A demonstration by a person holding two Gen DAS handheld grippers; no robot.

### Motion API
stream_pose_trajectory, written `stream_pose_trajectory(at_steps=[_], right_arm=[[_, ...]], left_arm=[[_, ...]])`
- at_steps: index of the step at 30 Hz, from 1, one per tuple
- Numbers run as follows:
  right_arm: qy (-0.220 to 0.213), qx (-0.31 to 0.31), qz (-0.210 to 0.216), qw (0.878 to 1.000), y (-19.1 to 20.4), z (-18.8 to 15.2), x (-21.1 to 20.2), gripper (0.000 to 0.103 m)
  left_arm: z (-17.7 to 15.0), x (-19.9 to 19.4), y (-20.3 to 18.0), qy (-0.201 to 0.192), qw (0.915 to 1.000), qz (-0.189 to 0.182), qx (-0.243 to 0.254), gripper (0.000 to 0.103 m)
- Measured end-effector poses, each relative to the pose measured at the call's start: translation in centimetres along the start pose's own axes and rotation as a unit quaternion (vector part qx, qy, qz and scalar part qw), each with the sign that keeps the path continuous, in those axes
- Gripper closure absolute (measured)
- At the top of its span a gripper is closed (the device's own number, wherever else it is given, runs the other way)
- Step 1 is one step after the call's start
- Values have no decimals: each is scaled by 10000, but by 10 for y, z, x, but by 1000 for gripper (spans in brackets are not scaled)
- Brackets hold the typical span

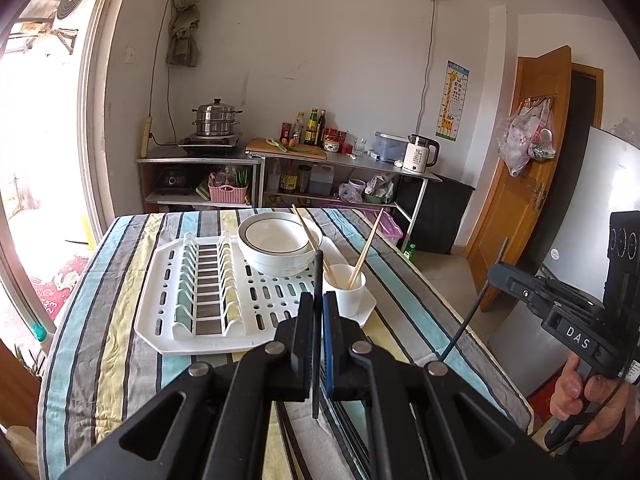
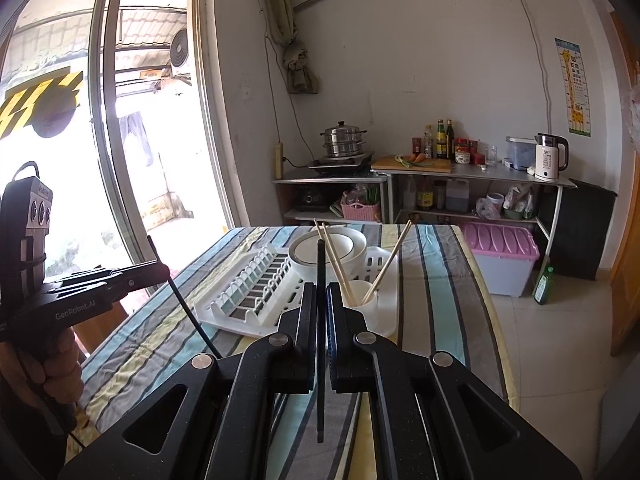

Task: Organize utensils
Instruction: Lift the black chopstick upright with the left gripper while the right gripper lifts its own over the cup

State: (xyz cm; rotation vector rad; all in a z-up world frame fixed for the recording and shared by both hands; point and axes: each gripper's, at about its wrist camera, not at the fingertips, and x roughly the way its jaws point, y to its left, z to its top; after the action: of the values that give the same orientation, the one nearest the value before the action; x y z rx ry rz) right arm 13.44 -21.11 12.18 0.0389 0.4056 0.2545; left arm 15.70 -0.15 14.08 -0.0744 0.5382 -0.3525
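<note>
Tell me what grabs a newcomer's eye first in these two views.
Each gripper is shut on a black chopstick: the left gripper holds one upright, and the right gripper holds another. Beyond them, on the striped tablecloth, a white drying rack carries stacked bowls and a white cup of wooden chopsticks.

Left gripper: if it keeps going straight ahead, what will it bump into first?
Probably the white cup holding wooden chopsticks on the drying rack. The left gripper is shut on a black chopstick; depth is unclear.

Wooden chopsticks (image 1: 366,250) upright in white cup (image 1: 346,286)
</note>
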Motion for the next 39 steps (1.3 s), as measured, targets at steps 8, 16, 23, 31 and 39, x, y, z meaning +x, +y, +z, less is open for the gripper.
stream_pose_trajectory(at_steps=[8, 16, 23, 31, 39], right_arm=[[-150, -38, -51, 9999, -6, 23, 8, 99], [-321, 72, -136, 9994, -19, 54, 21, 99], [-424, 84, -166, 9989, -25, 78, 40, 99], [-519, 192, -189, 9983, -38, 99, 64, 99], [-509, 303, -198, 9980, -52, 106, 91, 99]], left_arm=[[32, 20, -10, 54, 9999, -95, 92, 98], [66, 39, -21, 23, 9997, -182, 173, 98], [95, 61, -23, 42, 9996, -230, 126, 98], [127, 82, -24, -55, 9995, -291, 79, 98], [134, 111, -20, 36, 9996, -297, 7, 98]])
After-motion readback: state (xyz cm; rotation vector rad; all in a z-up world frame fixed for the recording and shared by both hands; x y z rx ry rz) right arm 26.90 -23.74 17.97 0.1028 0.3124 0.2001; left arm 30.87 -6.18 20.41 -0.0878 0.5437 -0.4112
